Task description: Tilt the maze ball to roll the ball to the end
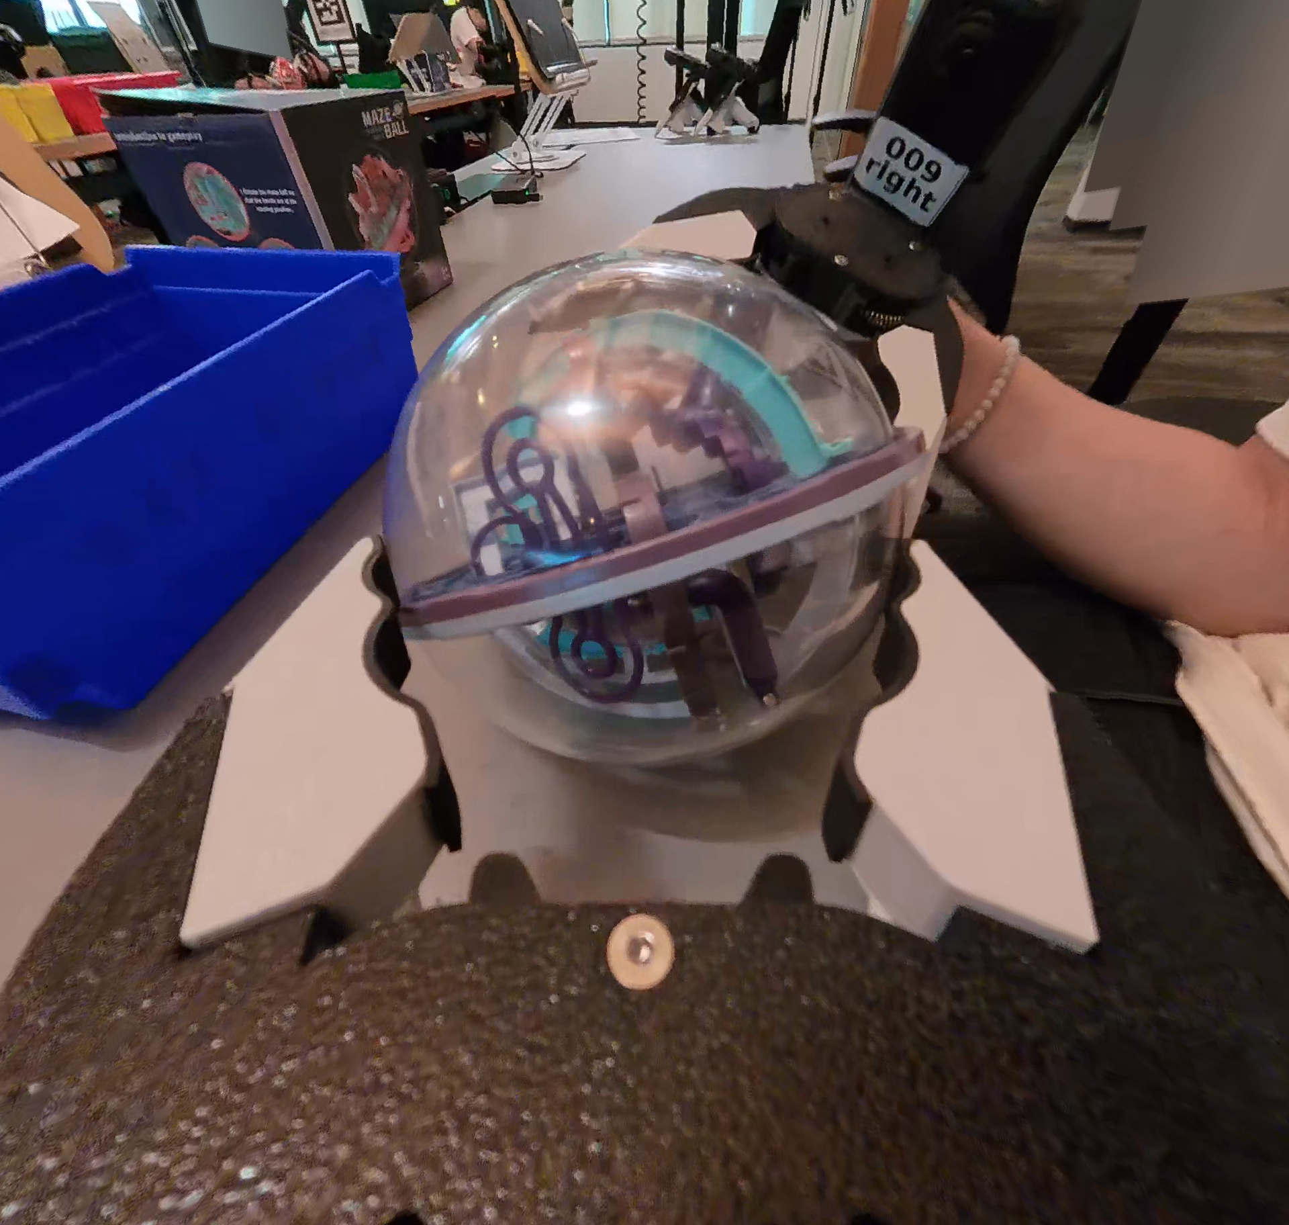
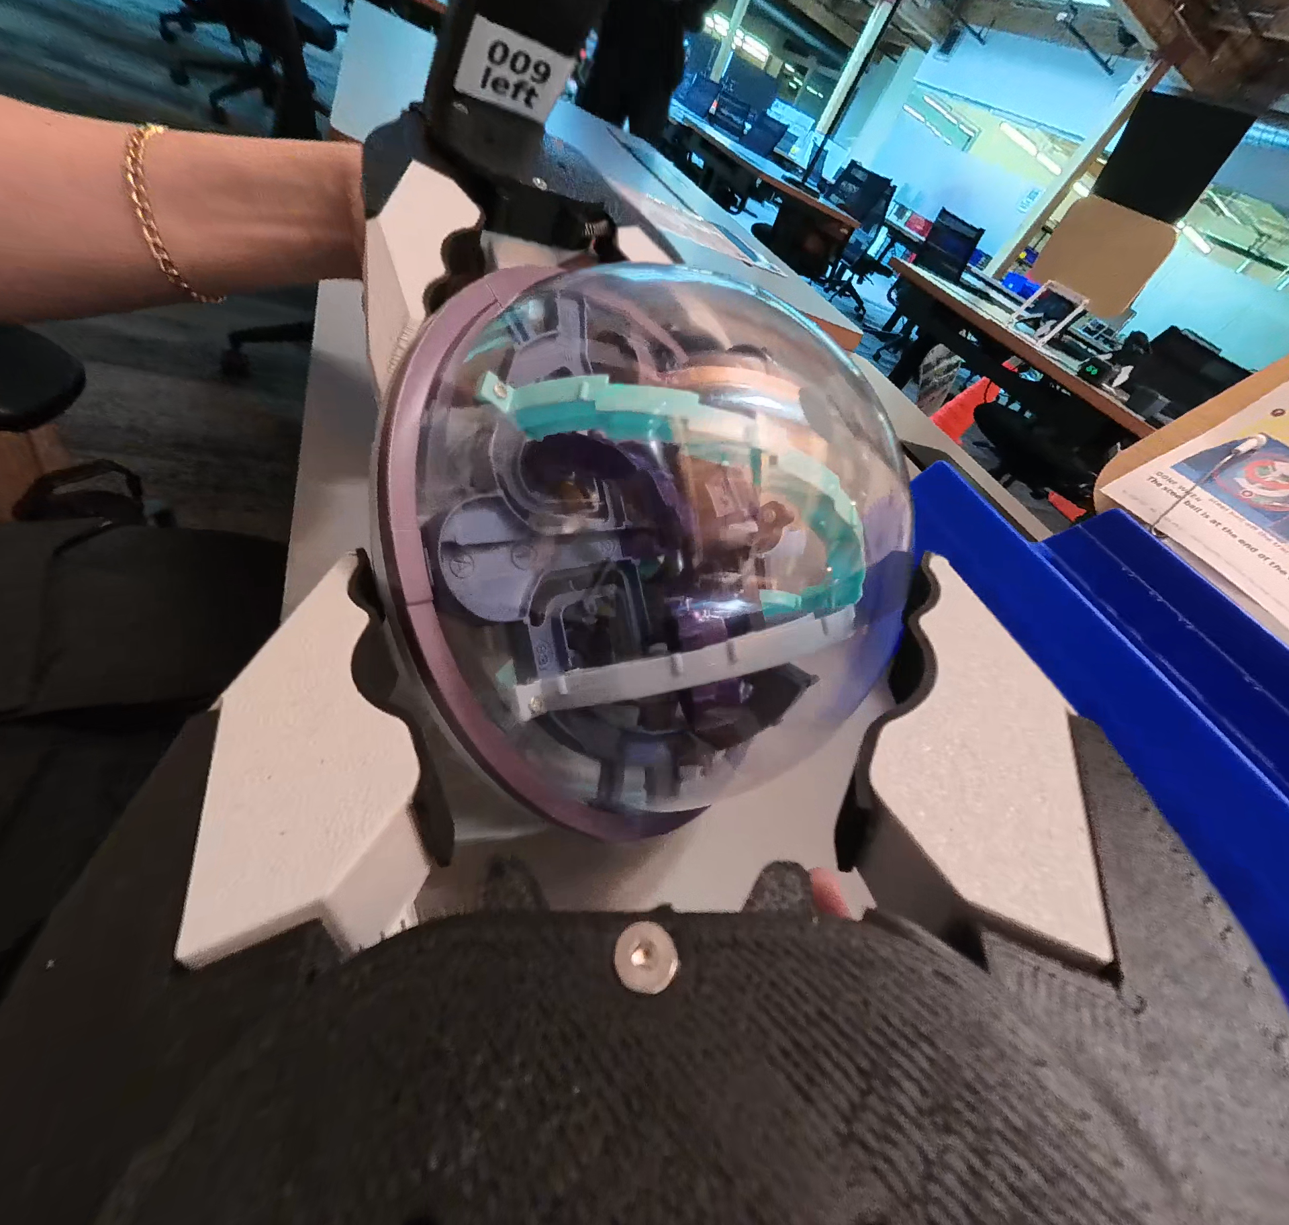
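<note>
Nearby: blue bin point(image 1: 174, 459) (left of maze ball point(image 1: 649, 508)) | box point(image 1: 293, 180) behind

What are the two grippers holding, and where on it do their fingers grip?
Both hold the clear maze ball: left gripper and right gripper each clamp opposite sides of its shell.

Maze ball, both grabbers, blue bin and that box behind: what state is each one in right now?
Maze ball: lifted off the table, tilted, its purple seam slanting.
Left gripper: fingers spread wide, clamped on the ball's sides.
Right gripper: likewise spread wide, clamped on the ball from the opposite side.
Blue bin: open-topped, nothing visible inside.
Maze ball box: upright on the table, closed.
Small steel ball inside: cannot tell where.
</note>
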